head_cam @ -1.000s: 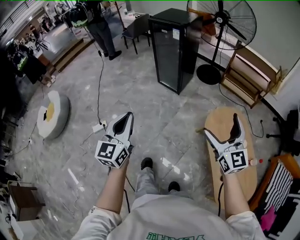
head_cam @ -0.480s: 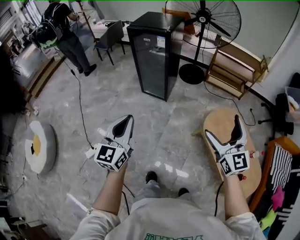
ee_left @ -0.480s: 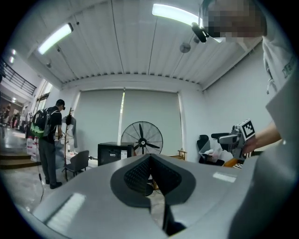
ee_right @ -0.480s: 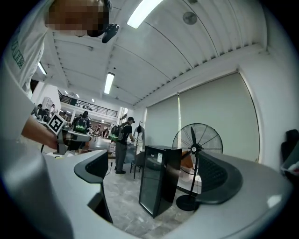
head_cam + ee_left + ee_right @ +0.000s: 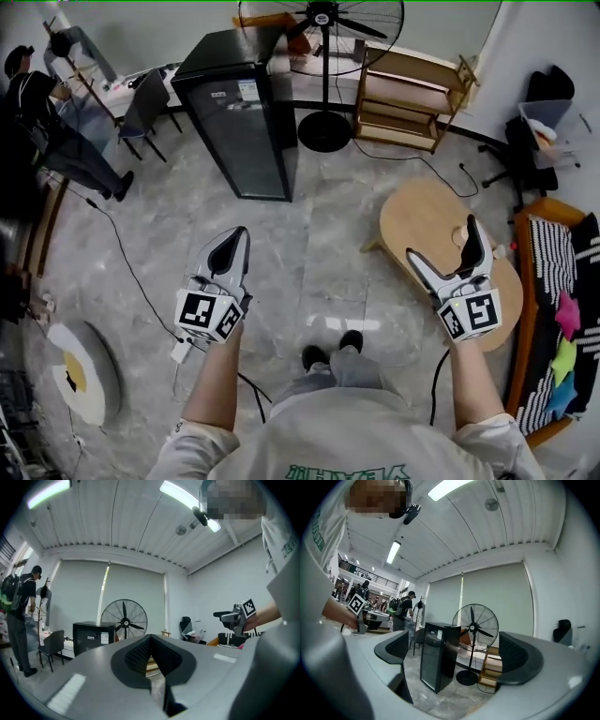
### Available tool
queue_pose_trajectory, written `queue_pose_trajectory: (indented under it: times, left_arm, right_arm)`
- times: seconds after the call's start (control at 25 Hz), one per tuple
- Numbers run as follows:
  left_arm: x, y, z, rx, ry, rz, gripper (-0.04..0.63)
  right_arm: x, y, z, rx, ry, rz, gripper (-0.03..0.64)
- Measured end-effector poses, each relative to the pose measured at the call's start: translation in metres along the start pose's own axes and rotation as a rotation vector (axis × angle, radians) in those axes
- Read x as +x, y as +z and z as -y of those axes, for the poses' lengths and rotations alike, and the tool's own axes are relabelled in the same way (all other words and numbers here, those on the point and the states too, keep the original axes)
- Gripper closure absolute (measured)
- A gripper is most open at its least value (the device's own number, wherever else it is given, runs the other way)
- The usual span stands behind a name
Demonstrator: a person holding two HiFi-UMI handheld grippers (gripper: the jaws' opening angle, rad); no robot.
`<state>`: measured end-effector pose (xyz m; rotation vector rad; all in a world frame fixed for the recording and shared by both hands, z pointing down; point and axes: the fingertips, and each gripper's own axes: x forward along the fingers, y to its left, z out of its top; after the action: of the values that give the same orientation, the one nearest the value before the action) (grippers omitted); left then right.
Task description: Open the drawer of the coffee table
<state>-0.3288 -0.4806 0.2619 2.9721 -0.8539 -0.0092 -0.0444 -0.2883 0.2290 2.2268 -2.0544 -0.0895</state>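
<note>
The grey stone-tiled floor (image 5: 309, 234) fills most of the head view. The person stands on it and holds both grippers up in the air. Far ahead of the left gripper (image 5: 234, 234) stands the tall black cabinet with a glass door (image 5: 239, 122), and beyond that the black standing fan (image 5: 323, 37).

The oval light-wood coffee table (image 5: 412, 216) lies low, under and ahead of the right gripper (image 5: 443, 242). By my judgement that gripper is well above the table and does not touch it.

In the left gripper view the jaws of the left gripper (image 5: 150, 644) are pressed together and hold nothing. In the right gripper view the jaws of the right gripper (image 5: 454, 653) are spread wide and empty. Through the gap only the far cabinet and the fan show.

No drawer front or handle appears in any view. It probably sits under the table top, on a side that the steep look from above does not show.

As far as I can judge, the task is not yet begun. What is left is to come down beside the table, find the drawer, close a gripper on its front or handle, and pull it out.
</note>
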Motion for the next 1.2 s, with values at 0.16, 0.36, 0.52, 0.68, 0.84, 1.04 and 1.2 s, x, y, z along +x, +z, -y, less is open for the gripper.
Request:
queue_pose_trajectory:
  times: [0.16,0.36,0.52,0.68,0.84,1.04,1.2]
  left_arm:
    - [0.042,0.001,0.024,0.011,-0.075,-0.006,0.597]
    - [0.093,0.004,0.055,0.027,-0.137,-0.013,0.597]
    - [0.136,0.007,0.085,0.036,-0.176,-0.009,0.597]
    - [0.173,0.006,0.122,0.04,-0.22,-0.011,0.597]
    - [0.206,0.004,0.156,0.051,-0.288,-0.025,0.597]
    - [0.253,0.002,0.191,0.055,-0.399,-0.031,0.597]
    - [0.288,-0.002,0.224,0.046,-0.512,-0.026,0.597]
  right_arm:
    - [-0.015,-0.007,0.039,0.004,-0.082,-0.006,0.028]
    - [-0.036,-0.018,0.082,0.021,-0.153,-0.001,0.028]
    - [-0.05,-0.028,0.12,0.033,-0.197,0.0,0.028]
    - [-0.067,-0.037,0.152,0.044,-0.225,0.004,0.028]
    - [-0.085,-0.045,0.172,0.056,-0.274,0.003,0.028]
    - [-0.104,-0.055,0.186,0.073,-0.359,-0.019,0.028]
    - [-0.125,-0.061,0.193,0.071,-0.45,-0.041,0.028]
